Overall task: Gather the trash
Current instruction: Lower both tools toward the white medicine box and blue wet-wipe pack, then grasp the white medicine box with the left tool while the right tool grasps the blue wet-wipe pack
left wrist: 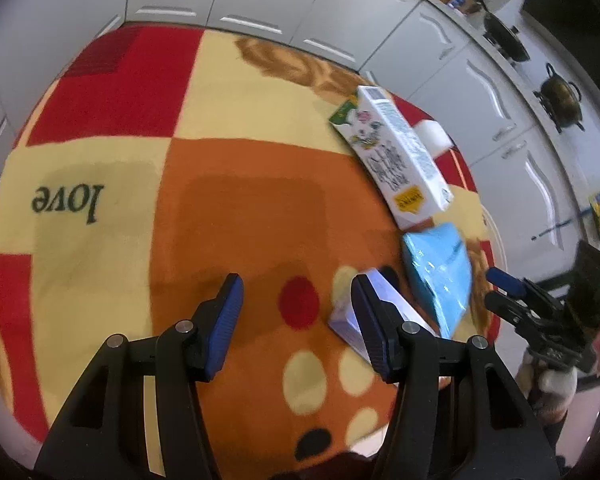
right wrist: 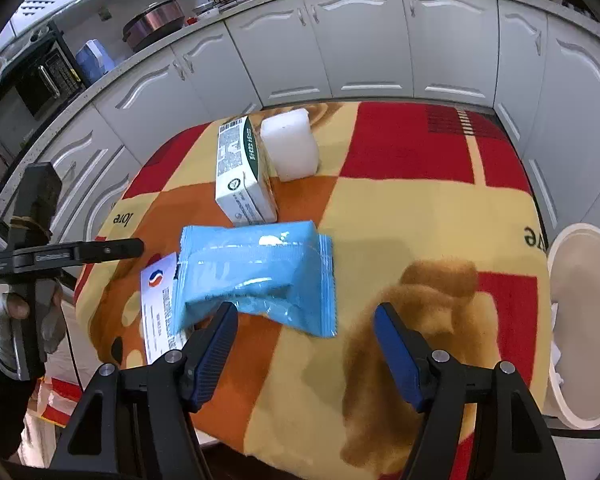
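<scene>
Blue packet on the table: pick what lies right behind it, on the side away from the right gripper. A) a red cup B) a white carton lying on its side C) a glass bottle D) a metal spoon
B: in the right wrist view a white carton lies on its side just beyond the blue packet.

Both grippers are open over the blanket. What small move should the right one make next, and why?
Probably ease the right gripper forward and slightly left, so its open fingers straddle the blue packet. That packet lies just ahead of them, the nearest piece of trash, and the white bin waits at the right.
</scene>
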`<state>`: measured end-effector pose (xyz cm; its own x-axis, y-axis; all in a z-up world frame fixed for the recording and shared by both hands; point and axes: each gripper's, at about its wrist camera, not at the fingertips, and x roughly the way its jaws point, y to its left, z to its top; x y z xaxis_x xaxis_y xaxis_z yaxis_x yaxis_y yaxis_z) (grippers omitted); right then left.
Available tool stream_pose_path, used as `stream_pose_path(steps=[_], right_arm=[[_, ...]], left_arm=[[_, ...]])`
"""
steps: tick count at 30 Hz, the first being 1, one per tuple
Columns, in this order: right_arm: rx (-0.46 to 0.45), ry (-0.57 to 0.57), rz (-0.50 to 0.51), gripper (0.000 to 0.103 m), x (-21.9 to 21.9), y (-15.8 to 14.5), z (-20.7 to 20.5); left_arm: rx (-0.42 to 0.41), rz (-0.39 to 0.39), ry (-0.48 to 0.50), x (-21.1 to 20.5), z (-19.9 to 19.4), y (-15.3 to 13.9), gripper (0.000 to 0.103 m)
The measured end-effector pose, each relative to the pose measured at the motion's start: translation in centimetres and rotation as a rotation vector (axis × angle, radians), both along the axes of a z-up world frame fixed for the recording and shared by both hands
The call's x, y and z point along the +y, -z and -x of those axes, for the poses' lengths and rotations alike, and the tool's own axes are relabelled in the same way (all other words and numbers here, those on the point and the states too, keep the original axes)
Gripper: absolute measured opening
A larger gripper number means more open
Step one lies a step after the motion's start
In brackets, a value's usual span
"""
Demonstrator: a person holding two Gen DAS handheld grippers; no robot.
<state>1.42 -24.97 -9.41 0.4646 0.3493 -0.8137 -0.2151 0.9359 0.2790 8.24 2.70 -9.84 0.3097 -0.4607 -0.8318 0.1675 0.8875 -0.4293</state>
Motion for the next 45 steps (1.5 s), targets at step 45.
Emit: stream_pose_path(steps=[45], right_arm=[[-0.012, -0.004, -0.049, 0.098, 4.8, 0.0, -3.5]], left_arm=[[0.03, -0.091, 0.083, -5.8, 4.6, 0.7, 0.06]])
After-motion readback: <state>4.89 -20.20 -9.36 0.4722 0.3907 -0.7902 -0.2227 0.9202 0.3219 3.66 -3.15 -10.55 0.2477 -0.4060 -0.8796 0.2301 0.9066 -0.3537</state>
